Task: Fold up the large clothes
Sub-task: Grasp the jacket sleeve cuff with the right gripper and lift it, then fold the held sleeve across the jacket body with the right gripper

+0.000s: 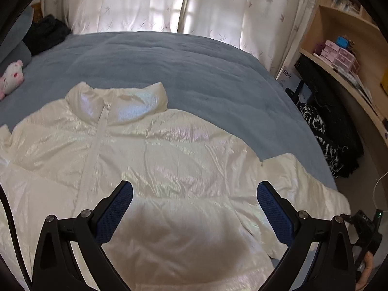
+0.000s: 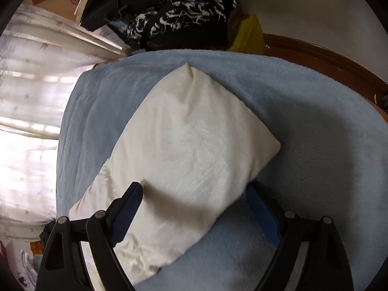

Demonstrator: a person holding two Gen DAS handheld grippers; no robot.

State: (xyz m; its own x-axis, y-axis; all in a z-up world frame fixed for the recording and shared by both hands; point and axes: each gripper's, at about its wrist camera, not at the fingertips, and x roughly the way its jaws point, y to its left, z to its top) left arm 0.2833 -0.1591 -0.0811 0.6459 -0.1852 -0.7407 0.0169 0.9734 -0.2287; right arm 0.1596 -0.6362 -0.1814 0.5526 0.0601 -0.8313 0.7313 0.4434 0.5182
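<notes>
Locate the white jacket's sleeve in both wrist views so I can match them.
Left wrist: the sleeve runs off the white jacket toward the right edge, past the left tongs' right finger.
Right wrist: the sleeve fills the centre, its near end between the open right tongs.
Shared landmark: black-and-white patterned cloth beside the blue blanket.

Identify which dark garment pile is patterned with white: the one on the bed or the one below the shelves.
The pile under the shelves; the bed pile is plain black.
</notes>
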